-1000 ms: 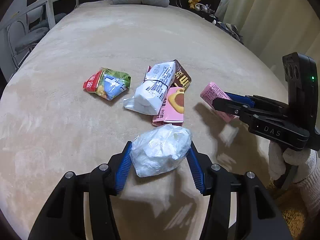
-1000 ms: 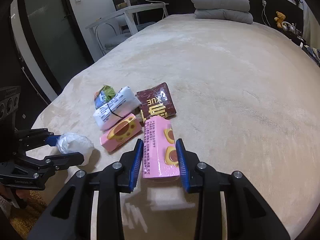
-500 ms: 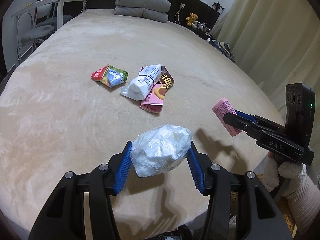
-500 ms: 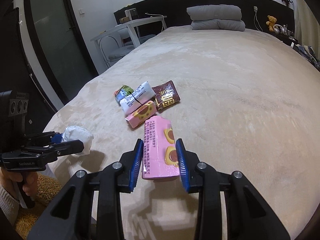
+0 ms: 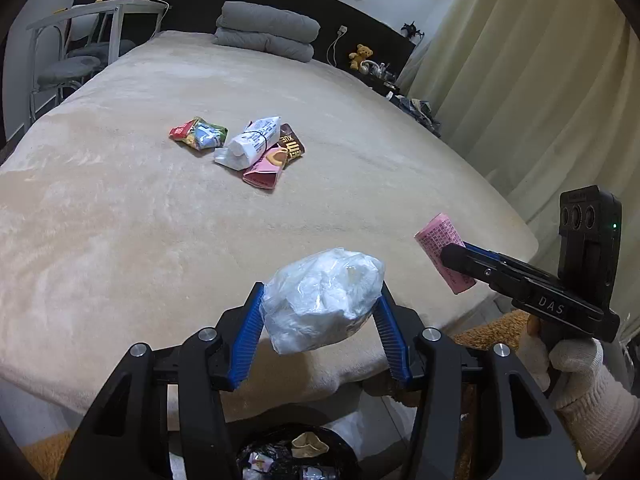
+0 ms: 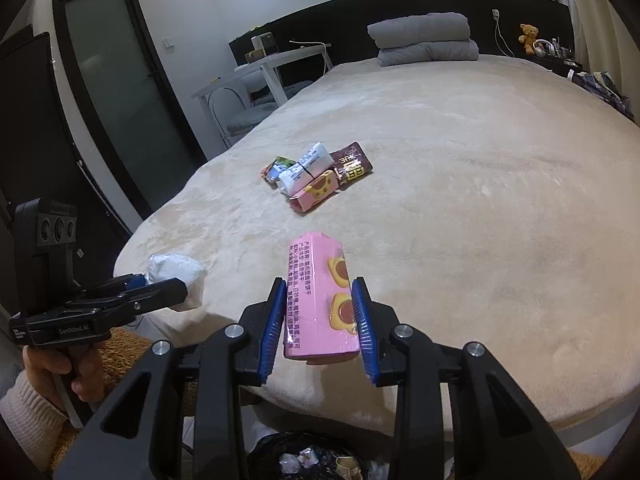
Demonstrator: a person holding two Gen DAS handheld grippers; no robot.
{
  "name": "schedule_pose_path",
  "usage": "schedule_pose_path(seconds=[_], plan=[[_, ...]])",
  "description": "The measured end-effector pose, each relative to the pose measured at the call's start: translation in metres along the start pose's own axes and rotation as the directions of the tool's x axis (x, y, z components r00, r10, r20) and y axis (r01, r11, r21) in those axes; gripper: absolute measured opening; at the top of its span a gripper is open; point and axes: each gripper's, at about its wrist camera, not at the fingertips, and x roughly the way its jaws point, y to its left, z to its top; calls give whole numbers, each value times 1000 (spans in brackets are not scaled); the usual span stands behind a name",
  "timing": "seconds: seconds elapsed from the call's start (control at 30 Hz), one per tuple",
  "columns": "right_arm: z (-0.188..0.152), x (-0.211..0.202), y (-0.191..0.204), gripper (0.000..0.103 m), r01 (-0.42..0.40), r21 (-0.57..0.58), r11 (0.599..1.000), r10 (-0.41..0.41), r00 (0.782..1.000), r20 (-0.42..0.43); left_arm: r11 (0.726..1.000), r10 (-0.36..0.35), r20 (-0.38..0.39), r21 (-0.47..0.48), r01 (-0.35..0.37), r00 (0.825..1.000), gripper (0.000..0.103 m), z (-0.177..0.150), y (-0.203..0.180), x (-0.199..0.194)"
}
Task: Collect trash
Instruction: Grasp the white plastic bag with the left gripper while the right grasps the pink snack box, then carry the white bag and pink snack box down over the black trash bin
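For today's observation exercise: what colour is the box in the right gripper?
Pink box; clearest in the right wrist view.

A home bedroom: a wide bed point(image 5: 160, 208) under a beige blanket; folded grey bedding point(image 5: 266, 36) by the dark headboard point(image 6: 400, 12); curtains point(image 5: 540, 80); a teddy bear point(image 5: 361, 53) on a shelf.

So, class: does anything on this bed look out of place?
Yes: four snack wrappers lie in a loose heap mid-bed, litter on bedding. The left gripper and right gripper each hold trash.
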Motion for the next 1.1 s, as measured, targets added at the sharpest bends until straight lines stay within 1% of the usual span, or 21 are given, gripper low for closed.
schedule_pose_path(seconds=[0.27,0.5,0.73,0.97,1.07,1.1], plan=[[-33,-28,14,35,-18,21,1000,18,1000,5,1000,-18,45,-11,19,999,52,-38,-14,-27],[-63,-48,29,35,-40,43,998,39,999,4,999,-18,51,-26,19,999,52,-68,-26,-41],[-86,-64,41,35,-37,41,998,37,999,-3,999,-24,40,-24,25,999,52,-94,-39,-53],[-103,-68,43,35,-50,80,996,53,998,-41,999,-30,33,-38,32,999,52,-112,-46,-64],[-111,-65,39,35,-78,130,988,88,994,-71,999,-25,0,-42,25,1000,52,-118,-47,-61],[-113,-65,38,35,-76,136,988,87,993,-80,999,-21,-16,-48,20,1000,52,-120,-47,-59]])
